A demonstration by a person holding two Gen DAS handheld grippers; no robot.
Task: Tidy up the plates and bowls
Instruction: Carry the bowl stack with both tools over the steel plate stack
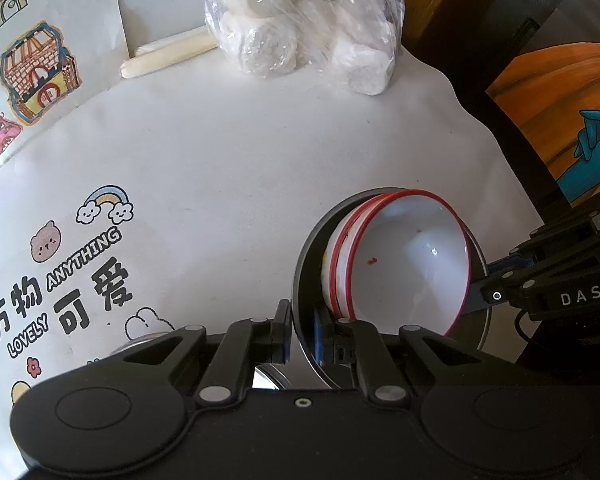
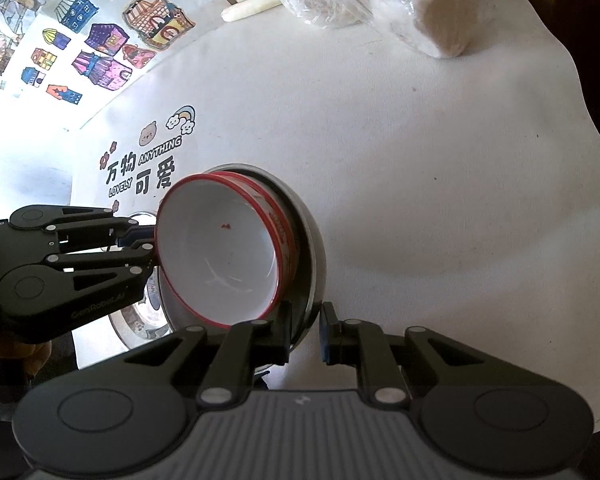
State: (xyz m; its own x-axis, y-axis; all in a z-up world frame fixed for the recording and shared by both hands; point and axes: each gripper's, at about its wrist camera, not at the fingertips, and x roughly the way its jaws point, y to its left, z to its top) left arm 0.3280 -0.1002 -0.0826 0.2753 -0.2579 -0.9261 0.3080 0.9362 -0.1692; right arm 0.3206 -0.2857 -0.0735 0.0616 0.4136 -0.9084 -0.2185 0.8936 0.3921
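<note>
Two nested white bowls with red rims (image 1: 404, 264) sit inside a steel bowl (image 1: 306, 264); the whole stack is tilted and held above the white tablecloth. My left gripper (image 1: 302, 332) is shut on the steel bowl's rim at its near edge. My right gripper (image 2: 305, 330) grips the same steel bowl's rim (image 2: 314, 264) from the other side, and shows in the left wrist view (image 1: 484, 292) at the right. The white bowls (image 2: 220, 248) have small red specks inside. The left gripper (image 2: 152, 244) shows at the left of the right wrist view.
A second steel dish (image 2: 140, 316) lies on the cloth under the stack. A plastic bag of white buns (image 1: 308, 24) and a pale rolled stick (image 1: 168, 56) lie at the far end. The table edge (image 1: 496, 128) drops off at the right beside an orange picture (image 1: 560, 112).
</note>
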